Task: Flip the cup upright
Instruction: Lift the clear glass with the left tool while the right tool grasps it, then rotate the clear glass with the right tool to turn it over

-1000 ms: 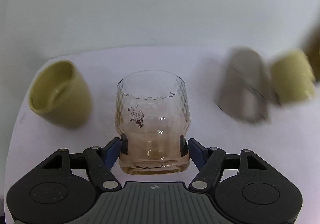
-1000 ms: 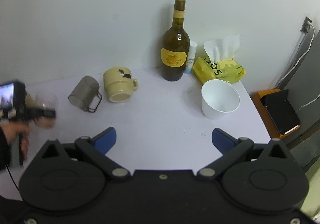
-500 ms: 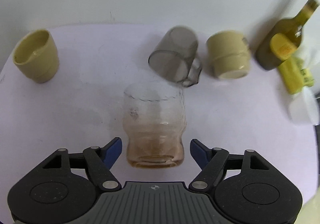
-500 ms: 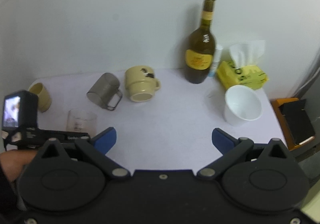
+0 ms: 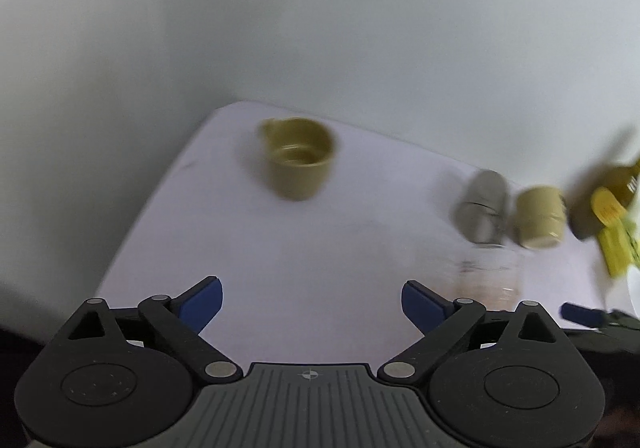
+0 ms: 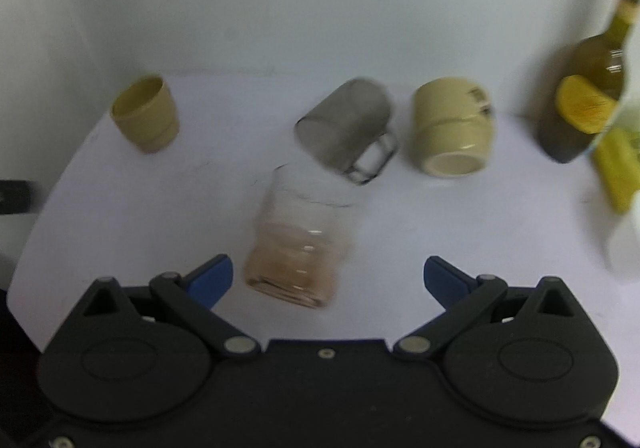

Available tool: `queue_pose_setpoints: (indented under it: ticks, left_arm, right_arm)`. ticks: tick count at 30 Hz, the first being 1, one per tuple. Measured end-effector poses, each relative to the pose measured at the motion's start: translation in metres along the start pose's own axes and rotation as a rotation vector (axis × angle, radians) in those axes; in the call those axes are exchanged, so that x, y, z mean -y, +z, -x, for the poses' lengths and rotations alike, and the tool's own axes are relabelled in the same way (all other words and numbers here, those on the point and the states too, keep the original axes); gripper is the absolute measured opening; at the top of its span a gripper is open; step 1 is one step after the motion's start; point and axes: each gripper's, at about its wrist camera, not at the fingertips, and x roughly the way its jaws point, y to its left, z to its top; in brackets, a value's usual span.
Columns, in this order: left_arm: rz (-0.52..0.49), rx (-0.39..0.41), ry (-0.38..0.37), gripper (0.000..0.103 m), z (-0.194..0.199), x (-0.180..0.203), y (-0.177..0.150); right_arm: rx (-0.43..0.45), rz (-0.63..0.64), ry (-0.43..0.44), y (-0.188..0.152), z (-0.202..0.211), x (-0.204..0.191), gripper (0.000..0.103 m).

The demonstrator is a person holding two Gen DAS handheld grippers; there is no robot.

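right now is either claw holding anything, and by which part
Nothing is held. The left claw is open over bare table, and the right claw is open with the glass cup standing free on the table.

A plain indoor tabletop setup against a bare white wall (image 6: 280,0), staged rather than a lived-in kitchen: a white table (image 6: 460,232) carries household items, cups such as a cream mug (image 6: 452,128), a wine bottle (image 6: 588,88), a yellow tissue pack (image 6: 616,168)

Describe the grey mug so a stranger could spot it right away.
On the white table, look left of the tall brown bottle and past the cream mug. The grey mug is next, behind the clear glass. It alone is smoky, see-through, tipped over, with a wire-like handle.
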Motion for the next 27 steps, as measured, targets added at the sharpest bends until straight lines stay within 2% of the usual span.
queue_pose_setpoints:
  ticks: [1,3,5,8,15,18,22,27]
  left_arm:
    - [0.026,-0.011,0.012,0.097,0.0,-0.015,-0.003]
    - [0.043,-0.023,0.02,0.097,-0.001,-0.026,-0.004]
    - [0.054,-0.028,0.012,0.097,-0.001,-0.04,-0.002]
    - [0.037,-0.008,-0.015,0.097,-0.004,-0.046,0.004]
    - [0.008,0.028,-0.114,0.097,-0.013,-0.053,0.022]
    - [0.005,0.025,-0.143,0.097,-0.02,-0.052,0.025]
    - [-0.005,0.031,-0.178,0.097,-0.028,-0.059,0.033]
    - [0.009,0.04,-0.197,0.097,-0.031,-0.072,0.042]
  right_arm:
    - [-0.017,-0.006,-0.002,0.001,-0.013,-0.006,0.102]
    - [-0.09,-0.036,-0.035,0.001,-0.041,-0.014,0.087]
    - [-0.151,-0.062,-0.116,-0.001,-0.054,-0.017,0.072]
    - [-0.162,-0.1,-0.126,-0.003,-0.049,-0.017,0.071]
    - [-0.15,-0.05,-0.109,-0.005,-0.017,-0.033,0.071]
    - [-0.138,-0.098,-0.099,0.009,-0.005,-0.036,0.071]
    - [-0.134,-0.121,-0.097,0.023,-0.011,-0.036,0.071]
    - [-0.166,-0.267,-0.013,0.05,-0.023,-0.015,0.071]
